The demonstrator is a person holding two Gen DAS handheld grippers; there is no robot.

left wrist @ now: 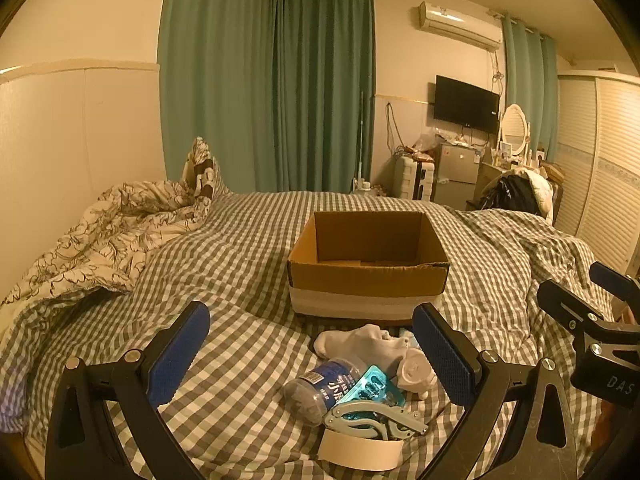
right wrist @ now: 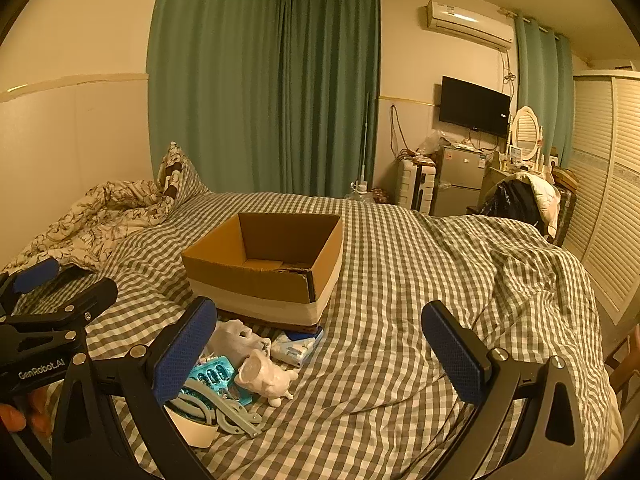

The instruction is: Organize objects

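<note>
Left wrist view shows a small pile on the bed (left wrist: 248, 240), just in front of the empty box (left wrist: 368, 276). The sock (left wrist: 360, 346) is soft and light; pinch its middle. The bottle (left wrist: 320, 390) looks smooth and may roll. Both the left claw (left wrist: 312, 356) and the right claw (right wrist: 316, 354) are wide open, holding nothing.

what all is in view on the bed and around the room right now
cardboard box: 1, brown, open, mid-bed
sock: 1, white, before box
bottle: 1, clear, blue label, lying in pile
blister pack: 1, teal, in pile
figurine: 1, white, right of pile
tissue pack: 1, white-blue, near box
folding hanger: 1, grey, front
curtains: green, back wall
television: 1, black, wall
left hand-held gripper: open
right hand-held gripper: open
</note>
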